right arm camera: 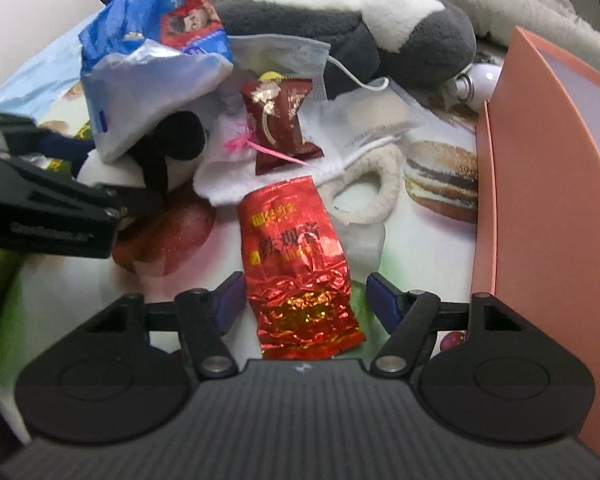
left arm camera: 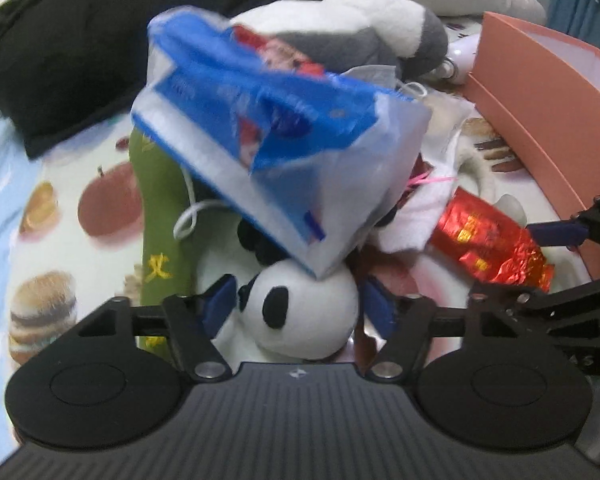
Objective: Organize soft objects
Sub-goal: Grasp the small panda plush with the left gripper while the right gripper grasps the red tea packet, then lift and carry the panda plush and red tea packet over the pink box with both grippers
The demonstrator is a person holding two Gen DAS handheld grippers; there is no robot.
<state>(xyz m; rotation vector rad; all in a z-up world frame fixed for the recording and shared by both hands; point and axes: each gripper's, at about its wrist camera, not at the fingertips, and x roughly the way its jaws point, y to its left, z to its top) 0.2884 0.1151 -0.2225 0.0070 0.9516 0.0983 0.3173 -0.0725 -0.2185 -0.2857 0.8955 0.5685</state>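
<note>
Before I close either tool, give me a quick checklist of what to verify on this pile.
1. Left tool straddles the panda plush: ok, its head sits between the pads.
2. Left pads pressing the panda: cannot tell; a gap shows on the right side.
3. Panda free to lift: not ok, the blue and white plastic bag rests on top of it.
4. Right tool straddles the red foil packet: ok, pads on both sides, not yet touching.
5. Packet free to lift: ok, nothing lies on it.
6. Pink box within view for drop-off: ok, at the right; its inside cannot be seen.
</note>
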